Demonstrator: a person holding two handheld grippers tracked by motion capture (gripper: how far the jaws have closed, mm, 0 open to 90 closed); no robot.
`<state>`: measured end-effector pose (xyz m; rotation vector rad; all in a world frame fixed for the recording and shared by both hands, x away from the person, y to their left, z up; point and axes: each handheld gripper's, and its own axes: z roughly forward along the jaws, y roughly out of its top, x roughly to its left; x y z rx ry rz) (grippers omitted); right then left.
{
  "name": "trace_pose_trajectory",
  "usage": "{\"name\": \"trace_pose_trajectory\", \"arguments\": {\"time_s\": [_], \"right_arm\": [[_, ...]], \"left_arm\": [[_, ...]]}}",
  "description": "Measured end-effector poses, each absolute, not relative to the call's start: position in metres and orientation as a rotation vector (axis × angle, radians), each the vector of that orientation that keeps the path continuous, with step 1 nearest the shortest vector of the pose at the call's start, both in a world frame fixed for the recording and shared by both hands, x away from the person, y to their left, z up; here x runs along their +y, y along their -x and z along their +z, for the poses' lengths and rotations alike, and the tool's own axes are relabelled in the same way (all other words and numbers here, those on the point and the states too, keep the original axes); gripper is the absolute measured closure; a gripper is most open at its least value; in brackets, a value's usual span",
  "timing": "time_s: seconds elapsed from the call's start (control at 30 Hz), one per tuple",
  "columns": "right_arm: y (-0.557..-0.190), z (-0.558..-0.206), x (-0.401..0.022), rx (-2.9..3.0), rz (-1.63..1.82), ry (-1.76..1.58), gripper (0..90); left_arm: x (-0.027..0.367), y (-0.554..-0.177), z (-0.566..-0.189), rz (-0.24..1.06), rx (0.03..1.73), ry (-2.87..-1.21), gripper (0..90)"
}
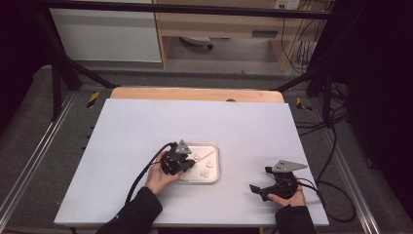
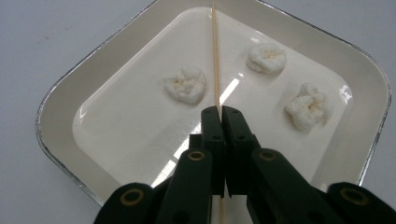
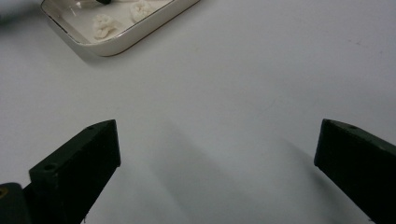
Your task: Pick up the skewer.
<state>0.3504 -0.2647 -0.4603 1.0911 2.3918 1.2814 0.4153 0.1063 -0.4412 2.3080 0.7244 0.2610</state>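
Observation:
A shallow white tray (image 2: 60, 88) with a metal rim lies on the table and holds three white lumpy pieces (image 2: 185, 85) (image 2: 266, 58) (image 2: 308, 106). A thin wooden skewer (image 2: 215, 56) runs across the tray between them. My left gripper (image 2: 221, 109) is over the tray's near side, shut on the skewer's near end. In the high view this left gripper (image 1: 187, 163) sits at the left edge of the tray (image 1: 214, 146). My right gripper (image 1: 260, 179) rests on the table to the tray's right, its jaws wide open (image 3: 217, 144) with nothing between them.
The white tabletop (image 1: 146, 126) spreads around the tray, with a wooden strip (image 1: 195, 93) along its far edge. Cables (image 1: 146, 170) trail from both grippers. The tray (image 3: 140, 37) lies at the upper left in the right gripper view.

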Motion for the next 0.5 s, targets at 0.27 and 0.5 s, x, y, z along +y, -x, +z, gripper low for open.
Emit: {"name": "trace_pose_trajectory", "arguments": {"time_s": [0.27,0.5], "right_arm": [[-0.35,-0.46,-0.265,2.39,1.276,-1.086,1.0],[-0.35,-0.459,-0.264,2.384,1.277,-1.082,1.0]], "left_arm": [[0.11,-0.409,-0.432,0.264,0.707,-2.281,88.6],[0.115,-0.402,-0.426,0.258,0.702,-2.272,88.6]]}}
